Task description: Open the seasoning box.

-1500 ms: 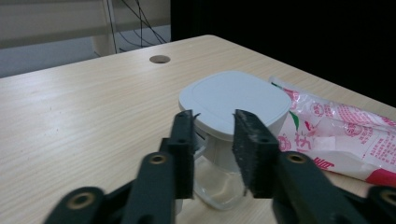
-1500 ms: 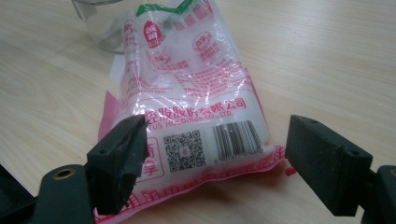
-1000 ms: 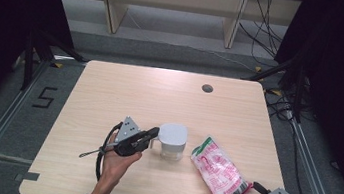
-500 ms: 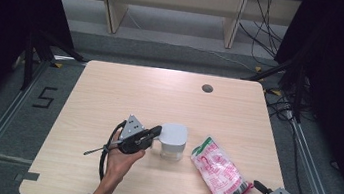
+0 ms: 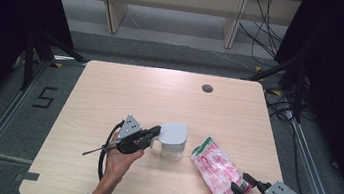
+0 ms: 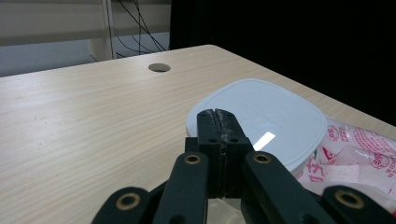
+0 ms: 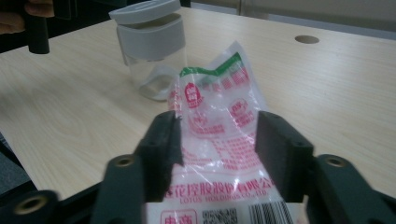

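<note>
A clear jar (image 5: 173,140) with a white lid (image 6: 261,121) stands upright near the table's middle. My left gripper (image 5: 156,130) is shut, and its tips (image 6: 218,116) rest at the lid's left rim with nothing seen between them. A pink and white printed bag (image 5: 215,173) lies flat to the right of the jar. My right gripper (image 5: 240,182) sits at the bag's near end. Its jaws have just been closing and stand on either side of the bag (image 7: 219,126), still apart, with the pads not clearly pressing it. The jar (image 7: 149,51) stands beyond the bag.
A round cable hole (image 5: 207,88) sits near the table's far edge. The wooden table (image 5: 110,94) ends just behind my right gripper. Shelf legs (image 5: 112,8) and cables (image 5: 269,34) lie on the floor beyond, and dark stands flank the table.
The right gripper's jaws have drawn closer together around the bag's near end. The left gripper and the jar have stayed in place.
</note>
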`<state>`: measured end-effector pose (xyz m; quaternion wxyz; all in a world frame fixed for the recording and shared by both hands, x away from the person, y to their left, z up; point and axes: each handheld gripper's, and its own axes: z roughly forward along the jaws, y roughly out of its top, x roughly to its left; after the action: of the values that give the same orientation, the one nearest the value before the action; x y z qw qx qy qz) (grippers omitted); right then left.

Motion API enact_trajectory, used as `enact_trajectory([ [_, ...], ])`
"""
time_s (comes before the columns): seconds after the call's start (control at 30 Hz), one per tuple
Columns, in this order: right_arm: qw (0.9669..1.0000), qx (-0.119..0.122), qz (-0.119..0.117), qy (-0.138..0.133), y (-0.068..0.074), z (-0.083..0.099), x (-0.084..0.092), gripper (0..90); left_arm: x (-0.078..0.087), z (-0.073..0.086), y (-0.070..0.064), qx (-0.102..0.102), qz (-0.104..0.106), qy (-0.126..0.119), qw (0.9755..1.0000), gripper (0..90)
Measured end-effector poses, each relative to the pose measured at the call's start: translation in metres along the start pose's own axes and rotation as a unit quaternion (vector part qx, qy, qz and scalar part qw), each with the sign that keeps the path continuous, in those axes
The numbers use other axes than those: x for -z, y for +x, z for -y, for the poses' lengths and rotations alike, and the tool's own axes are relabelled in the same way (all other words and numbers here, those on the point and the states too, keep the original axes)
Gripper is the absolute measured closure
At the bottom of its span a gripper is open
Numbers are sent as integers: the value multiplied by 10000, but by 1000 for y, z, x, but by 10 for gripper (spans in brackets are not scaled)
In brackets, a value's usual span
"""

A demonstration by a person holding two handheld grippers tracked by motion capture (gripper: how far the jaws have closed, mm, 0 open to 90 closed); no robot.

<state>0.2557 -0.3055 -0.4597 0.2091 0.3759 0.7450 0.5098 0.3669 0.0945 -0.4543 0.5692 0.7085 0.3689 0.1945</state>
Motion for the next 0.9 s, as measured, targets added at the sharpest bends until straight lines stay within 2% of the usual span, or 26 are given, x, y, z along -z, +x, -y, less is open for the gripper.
enact_trajectory([
  [0.03,9999,95,37,19,0,-2,-2,559,0,0,0,-16,-7,8,10000,890],
  [0.07,10000,34,16,58,3,-4,-5,603,0,0,0,-21,-4,-5,10000,890],
  [0.13,9999,113,-49,95,6,-10,-12,654,0,0,1,-28,27,-18,10000,889],
  [0.2,9993,322,-154,100,8,-17,-21,679,1,0,1,2,-2,-6,10000,889],
  [0.23,9994,254,-197,149,13,-19,-25,698,1,1,1,-1,-1,-8,10000,889],
  [0.27,9987,445,-229,47,13,-23,-31,722,1,1,1,-2,-7,-6,10000,889],
  [0.3,9987,428,-279,86,17,-25,-35,745,1,1,1,-4,9,-25,10000,889],
  [0.33,9978,551,-361,86,19,-29,-41,773,1,1,1,-23,-7,-14,10000,890],
  [0.4,9971,679,-355,-40,22,-35,-50,818,1,1,1,-27,-27,5,10000,890],
  [0.43,9955,829,-454,-58,22,-38,-55,833,2,1,1,-23,-30,3,10000,889],
  [0.47,9965,695,-472,-33,25,-41,-59,840,2,1,2,-38,-32,9,10000,889],
  [0.57,9951,869,-458,-56,26,-46,-76,869,2,1,2,-38,-35,8,10000,889],
  [0.73,9953,823,-502,31,31,-57,-94,895,2,1,3,-42,-29,12,10000,889],
  [0.8,9942,919,-559,22,31,-63,-100,900,2,1,2,-42,-32,4,10000,889],
  [0.83,9951,827,-540,-27,33,-65,-102,900,2,1,2,-54,-38,5,10000,889],
  [0.87,9939,870,-673,-24,32,-67,-105,900,2,1,2,-54,-38,5,10000,888],
  [0.9,9950,754,-643,88,35,-68,-106,900,2,1,2,-57,-54,9,10000,889],
])
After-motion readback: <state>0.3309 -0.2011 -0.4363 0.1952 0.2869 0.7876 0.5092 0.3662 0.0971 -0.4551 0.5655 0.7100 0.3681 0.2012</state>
